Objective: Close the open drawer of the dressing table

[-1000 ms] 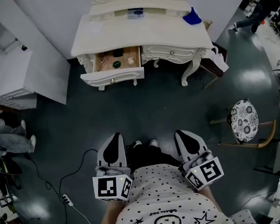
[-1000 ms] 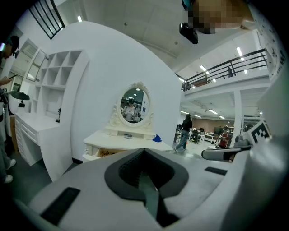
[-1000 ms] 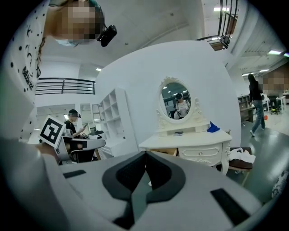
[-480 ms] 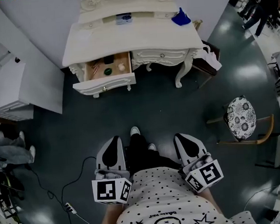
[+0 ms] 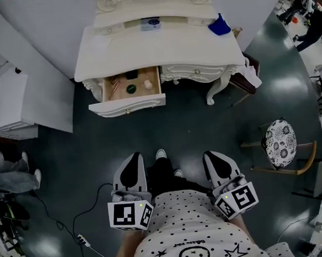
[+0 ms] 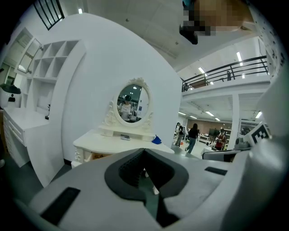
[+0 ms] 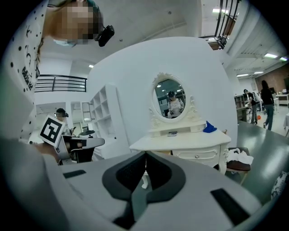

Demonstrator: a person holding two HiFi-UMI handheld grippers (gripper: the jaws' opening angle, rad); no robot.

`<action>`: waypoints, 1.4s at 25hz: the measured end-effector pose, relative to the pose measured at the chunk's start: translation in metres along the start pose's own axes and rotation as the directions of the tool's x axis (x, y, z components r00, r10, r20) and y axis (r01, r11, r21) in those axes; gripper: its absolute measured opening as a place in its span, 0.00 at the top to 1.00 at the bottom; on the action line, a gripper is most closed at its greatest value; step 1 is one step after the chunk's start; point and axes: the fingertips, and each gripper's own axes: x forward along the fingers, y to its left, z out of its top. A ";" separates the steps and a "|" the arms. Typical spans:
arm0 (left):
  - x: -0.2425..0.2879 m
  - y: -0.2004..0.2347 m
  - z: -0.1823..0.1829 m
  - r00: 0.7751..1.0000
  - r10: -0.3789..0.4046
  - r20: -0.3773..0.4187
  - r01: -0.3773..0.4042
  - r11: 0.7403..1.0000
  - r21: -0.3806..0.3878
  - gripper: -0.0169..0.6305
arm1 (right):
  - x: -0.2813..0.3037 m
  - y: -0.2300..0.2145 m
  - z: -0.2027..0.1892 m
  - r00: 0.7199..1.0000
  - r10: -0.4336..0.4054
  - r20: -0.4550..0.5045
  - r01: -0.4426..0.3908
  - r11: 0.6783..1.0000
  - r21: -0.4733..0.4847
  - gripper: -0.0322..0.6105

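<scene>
The white dressing table [image 5: 160, 42] stands against the far wall with its oval mirror [image 6: 131, 103] above. Its left drawer [image 5: 127, 104] is pulled out, with small items on its wooden bottom. The right drawer [image 5: 197, 71] sits flush. My left gripper [image 5: 134, 156] and right gripper [image 5: 211, 154] are held close to my body, well short of the table, both pointing at it. In the left gripper view the left gripper [image 6: 144, 151] has its jaws together with nothing in them. The right gripper [image 7: 145, 155] is the same in its own view.
A stool with a patterned seat [image 5: 281, 139] stands at the right. A chair with white cloth [image 5: 250, 72] sits by the table's right leg. White shelving [image 5: 15, 103] fills the left. A cable and power strip [image 5: 81, 239] lie on the dark floor. A blue cloth [image 5: 219, 25] lies on the tabletop.
I have stepped towards the dressing table, one foot now ahead; the table sits lower and nearer in the head view. Both grippers came along, still shut and empty.
</scene>
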 end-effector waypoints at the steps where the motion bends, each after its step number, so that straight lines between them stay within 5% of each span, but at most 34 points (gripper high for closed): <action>1: 0.007 0.009 0.006 1.000 0.003 0.000 -0.003 1.000 -0.001 0.95 | 0.011 0.001 0.006 1.000 0.000 0.000 0.000 1.000 0.001 0.94; 18: 0.070 0.114 0.038 0.999 0.035 -0.010 -0.035 0.999 -0.017 0.95 | 0.123 0.011 0.040 1.000 -0.017 -0.020 0.017 1.000 -0.003 0.94; 35: 0.127 0.135 0.044 0.993 0.110 -0.028 -0.111 0.993 -0.041 0.95 | 0.174 -0.037 0.053 0.997 0.007 -0.071 -0.007 1.000 0.002 0.94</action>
